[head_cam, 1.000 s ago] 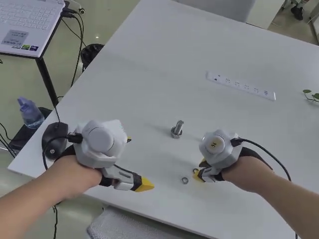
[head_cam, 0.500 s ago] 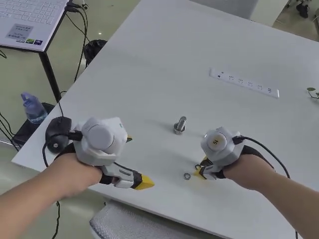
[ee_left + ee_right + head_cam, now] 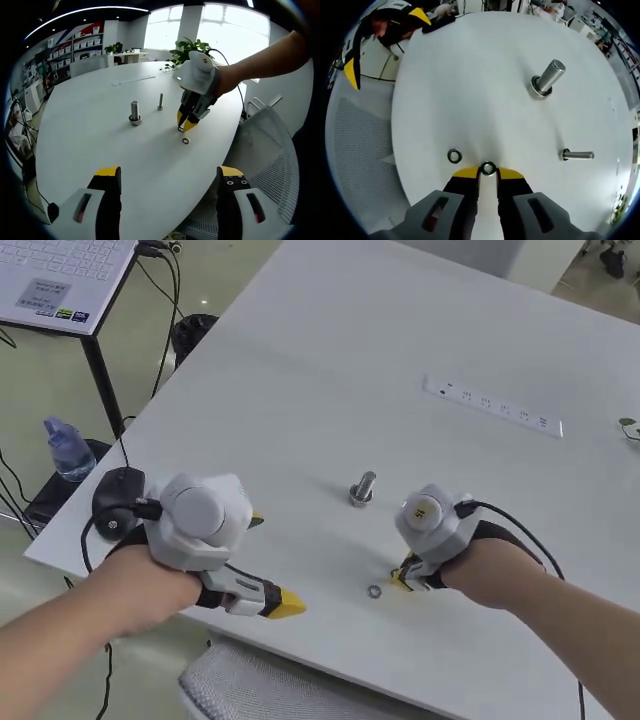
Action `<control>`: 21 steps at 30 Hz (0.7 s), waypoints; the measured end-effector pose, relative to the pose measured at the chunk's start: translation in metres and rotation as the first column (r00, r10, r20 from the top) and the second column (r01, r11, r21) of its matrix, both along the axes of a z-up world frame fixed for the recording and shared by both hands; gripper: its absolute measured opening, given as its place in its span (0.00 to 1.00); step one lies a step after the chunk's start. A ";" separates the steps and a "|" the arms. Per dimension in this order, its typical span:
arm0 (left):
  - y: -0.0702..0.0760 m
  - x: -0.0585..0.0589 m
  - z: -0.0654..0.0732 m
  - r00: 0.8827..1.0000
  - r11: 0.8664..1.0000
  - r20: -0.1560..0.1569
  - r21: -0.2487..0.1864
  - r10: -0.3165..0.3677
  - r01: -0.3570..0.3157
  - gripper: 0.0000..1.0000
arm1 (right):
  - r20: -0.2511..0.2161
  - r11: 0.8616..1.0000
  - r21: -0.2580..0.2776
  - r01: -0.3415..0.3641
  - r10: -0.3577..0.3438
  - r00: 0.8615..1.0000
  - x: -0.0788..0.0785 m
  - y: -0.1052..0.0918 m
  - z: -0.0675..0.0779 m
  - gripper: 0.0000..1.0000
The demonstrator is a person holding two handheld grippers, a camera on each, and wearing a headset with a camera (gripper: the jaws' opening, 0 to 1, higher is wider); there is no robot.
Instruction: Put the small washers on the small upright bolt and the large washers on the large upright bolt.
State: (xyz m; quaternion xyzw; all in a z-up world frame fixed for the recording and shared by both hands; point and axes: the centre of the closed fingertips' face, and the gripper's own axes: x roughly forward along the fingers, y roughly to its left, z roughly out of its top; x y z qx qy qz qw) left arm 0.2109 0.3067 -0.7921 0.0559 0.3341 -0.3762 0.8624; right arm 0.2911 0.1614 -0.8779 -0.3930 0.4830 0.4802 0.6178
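Loose washer [image 3: 374, 591] lies flat on the white surface [image 3: 330, 370], on the person's side of the large bolt [image 3: 362, 489]. Right claw [image 3: 402, 582] is tip-down just beside it, also nearer the person than the bolt. Left claw [image 3: 270, 565] is well left of the large bolt, near the surface's near edge, jaws spread wide.

Left gripper view: left claw [image 3: 169, 172] is wide apart, nothing between. Large bolt [image 3: 134, 112] is upright. Small bolt [image 3: 160, 101] is upright beyond it, to its right. Right claw [image 3: 186, 122] points down at the surface right of the large bolt, with the loose washer [image 3: 185, 141] just beside its tips.

Right gripper view: right claw [image 3: 488, 173] is nearly together, pinching the held washer [image 3: 488, 168] by its rim at the very tips. Loose washer [image 3: 454, 156] is near, left of the tips. Large bolt [image 3: 547, 77] is ahead, with a ring at its base; washer or flange, cannot tell. Small bolt [image 3: 577, 155] stands apart from the large bolt, to its right and nearer the claw.

Risks:
- The edge grip is thin, so the held washer may flick out on the lift or when tilted.
- Its size is unclear, so it could go to the wrong bolt.
- A tilted washer could catch on the threads and topple the bolt.
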 end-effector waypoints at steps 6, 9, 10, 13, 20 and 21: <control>0.000 0.001 0.000 1.000 1.000 -0.003 0.002 0.001 -0.001 0.77 | -0.004 1.000 -0.028 -0.007 0.007 1.000 0.000 0.000 0.001 0.14; 0.000 0.001 -0.001 1.000 1.000 -0.011 0.000 -0.001 0.001 0.76 | -0.008 1.000 -0.015 -0.008 0.008 1.000 0.000 -0.001 0.001 0.13; 0.000 0.001 -0.001 1.000 1.000 -0.010 0.001 -0.002 0.002 0.75 | -0.010 1.000 -0.008 -0.005 0.005 1.000 0.001 -0.001 0.001 0.13; -0.001 0.001 -0.001 1.000 1.000 -0.012 0.004 -0.007 0.007 0.75 | -0.015 1.000 0.011 0.000 0.000 1.000 0.001 -0.001 0.001 0.13; -0.003 0.003 0.000 1.000 1.000 -0.014 0.002 -0.006 0.006 0.74 | -0.024 1.000 0.023 0.001 -0.001 1.000 0.001 -0.001 0.000 0.13; -0.002 0.003 -0.001 1.000 1.000 -0.015 0.004 -0.008 0.008 0.74 | -0.024 1.000 0.025 0.001 -0.001 1.000 0.001 -0.001 0.001 0.13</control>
